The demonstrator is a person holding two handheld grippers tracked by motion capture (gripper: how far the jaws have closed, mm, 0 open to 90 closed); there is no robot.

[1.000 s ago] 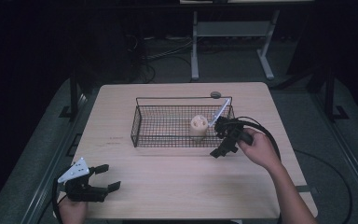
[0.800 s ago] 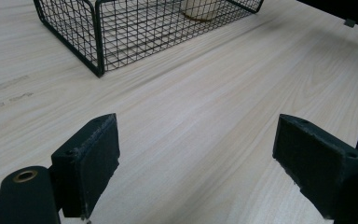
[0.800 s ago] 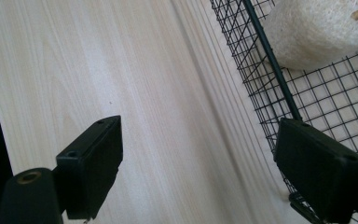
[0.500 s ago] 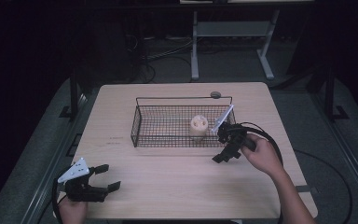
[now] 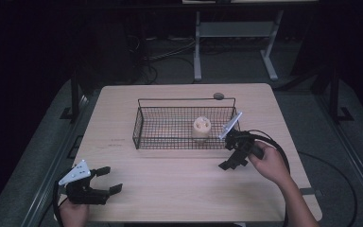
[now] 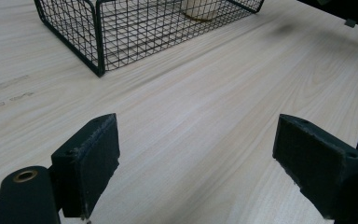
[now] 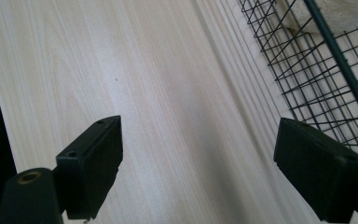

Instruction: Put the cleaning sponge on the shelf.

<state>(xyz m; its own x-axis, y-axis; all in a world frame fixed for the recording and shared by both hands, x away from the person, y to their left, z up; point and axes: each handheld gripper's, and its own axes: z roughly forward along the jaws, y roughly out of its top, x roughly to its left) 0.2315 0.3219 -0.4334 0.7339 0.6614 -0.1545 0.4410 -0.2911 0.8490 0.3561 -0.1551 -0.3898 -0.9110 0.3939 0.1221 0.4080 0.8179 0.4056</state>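
Just beside the wire basket (image 5: pixel 184 123) holding a cream cup (image 5: pixel 202 127), the right tongs (image 5: pixel 231 158) are gaping wide, empty. Meanwhile the left tongs (image 5: pixel 109 179) are lying wide open on the tabletop (image 5: pixel 170 189).

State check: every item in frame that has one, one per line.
wire basket: upright on the table, open top, holds one item.
cream cup-like object: standing in the basket's right part, free of either gripper.
left gripper: open, holds nothing, near the table's front left corner.
right gripper: open, holds nothing, over bare table just outside the basket's front right corner.
small round dark thing: on the table behind the basket.
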